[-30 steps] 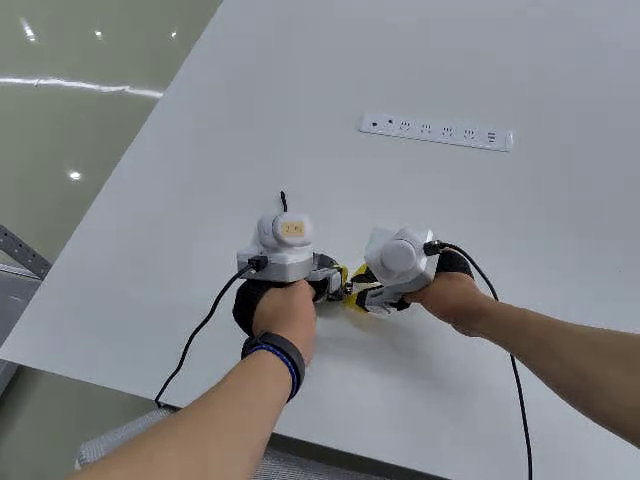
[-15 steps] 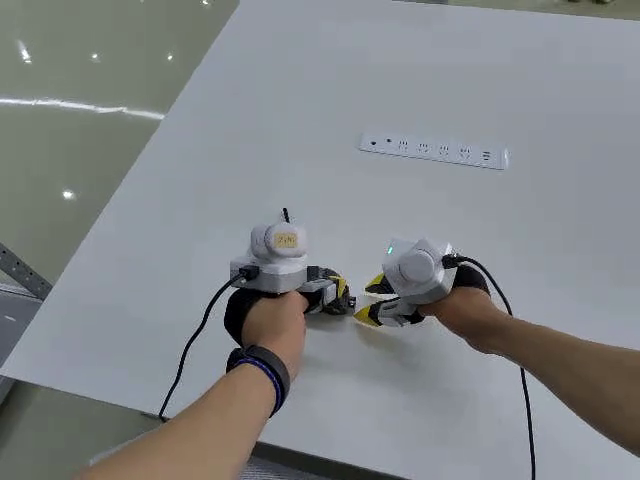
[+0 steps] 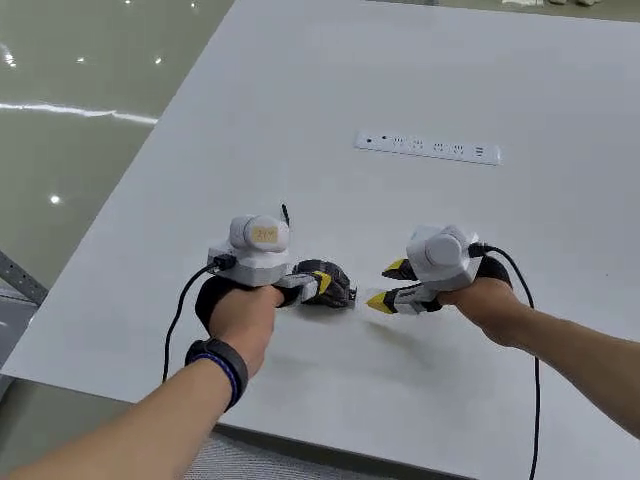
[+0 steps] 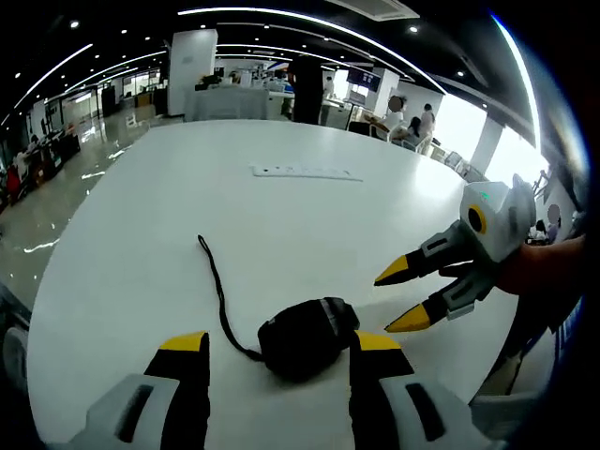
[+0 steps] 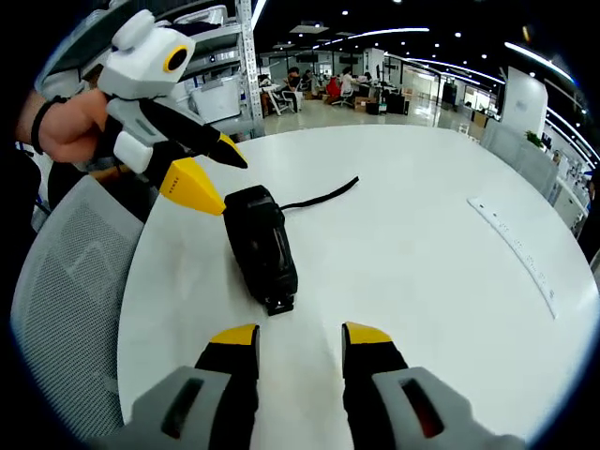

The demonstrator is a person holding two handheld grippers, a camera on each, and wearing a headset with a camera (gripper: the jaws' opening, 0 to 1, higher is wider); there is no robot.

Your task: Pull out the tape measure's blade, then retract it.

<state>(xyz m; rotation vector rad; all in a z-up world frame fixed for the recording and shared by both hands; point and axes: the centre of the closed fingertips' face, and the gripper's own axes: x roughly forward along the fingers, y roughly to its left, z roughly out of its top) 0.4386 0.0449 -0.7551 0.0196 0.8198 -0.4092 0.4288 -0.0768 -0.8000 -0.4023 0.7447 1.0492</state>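
A black tape measure [image 3: 330, 284] lies on the white table [image 3: 300, 120], its blade fully in and a black strap [image 4: 215, 286] trailing behind it. In the left gripper view the tape measure [image 4: 306, 336] sits just ahead of my left gripper [image 4: 279, 349], partly between the yellow-tipped jaws, which stand open around it. My left gripper [image 3: 316, 289] is at its left side in the head view. My right gripper [image 3: 383, 287] is open a little to the right of the case, apart from it. From the right gripper [image 5: 300, 336] the tape measure [image 5: 262, 246] lies ahead.
A white power strip [image 3: 427, 148] lies farther back on the table, also seen as the power strip [image 4: 305, 172]. Cables run from both grippers toward the near table edge. An office chair [image 5: 75, 281] stands beyond the table's edge, with people in the hall behind.
My right gripper has drawn back to the right, away from the tape measure, and stands open. The left gripper and the tape measure have shifted slightly left. The head camera has also moved.
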